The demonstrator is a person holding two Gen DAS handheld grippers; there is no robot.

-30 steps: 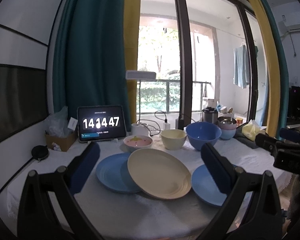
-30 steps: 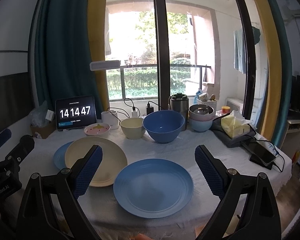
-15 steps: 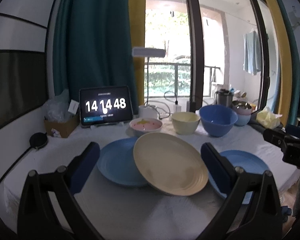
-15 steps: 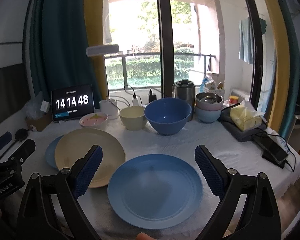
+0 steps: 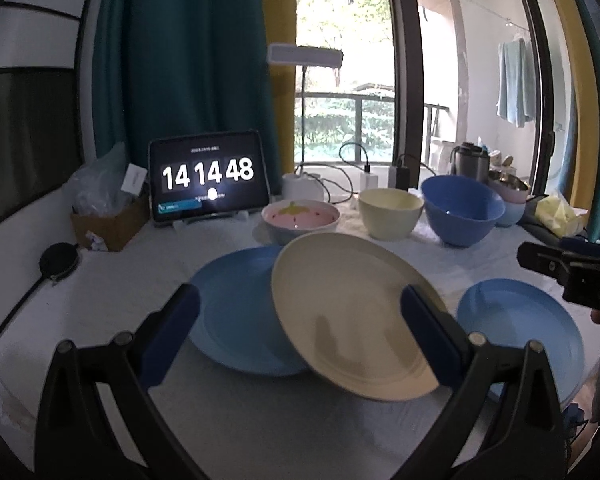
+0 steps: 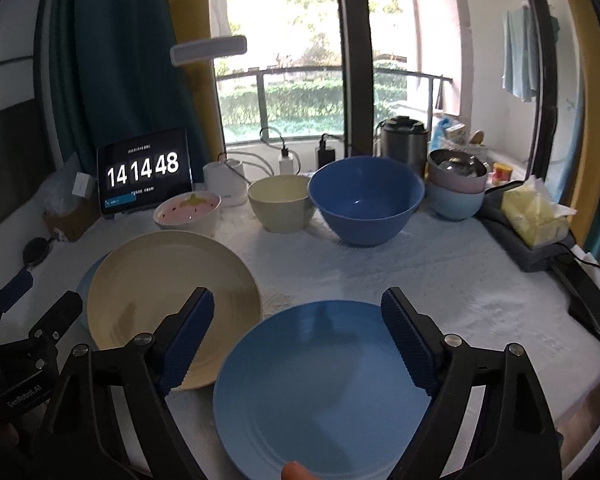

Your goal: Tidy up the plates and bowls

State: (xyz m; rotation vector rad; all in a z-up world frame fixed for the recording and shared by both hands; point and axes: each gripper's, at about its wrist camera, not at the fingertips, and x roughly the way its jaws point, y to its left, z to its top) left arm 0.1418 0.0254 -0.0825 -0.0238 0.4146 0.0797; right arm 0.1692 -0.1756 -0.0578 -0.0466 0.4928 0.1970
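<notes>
A cream plate (image 5: 352,312) lies partly over a blue plate (image 5: 236,312) on the white tablecloth; it also shows in the right wrist view (image 6: 168,292). A second blue plate (image 6: 320,392) lies at the front right, also in the left wrist view (image 5: 520,332). Behind stand a pink bowl (image 5: 300,220), a cream bowl (image 5: 390,214), a large blue bowl (image 5: 462,210) and stacked bowls (image 6: 456,188). My left gripper (image 5: 300,332) is open and empty over the cream and blue plates. My right gripper (image 6: 296,340) is open and empty over the second blue plate.
A tablet clock (image 5: 208,178) stands at the back left beside a cardboard box (image 5: 108,224). A lamp base with cables (image 6: 224,180), a kettle (image 6: 404,144), a tissue pack (image 6: 536,216) and a phone (image 6: 588,300) line the back and right edge.
Both grippers have moved forward and down toward the plates, which now look larger. Nothing on the table has moved. Both grippers stay open.
</notes>
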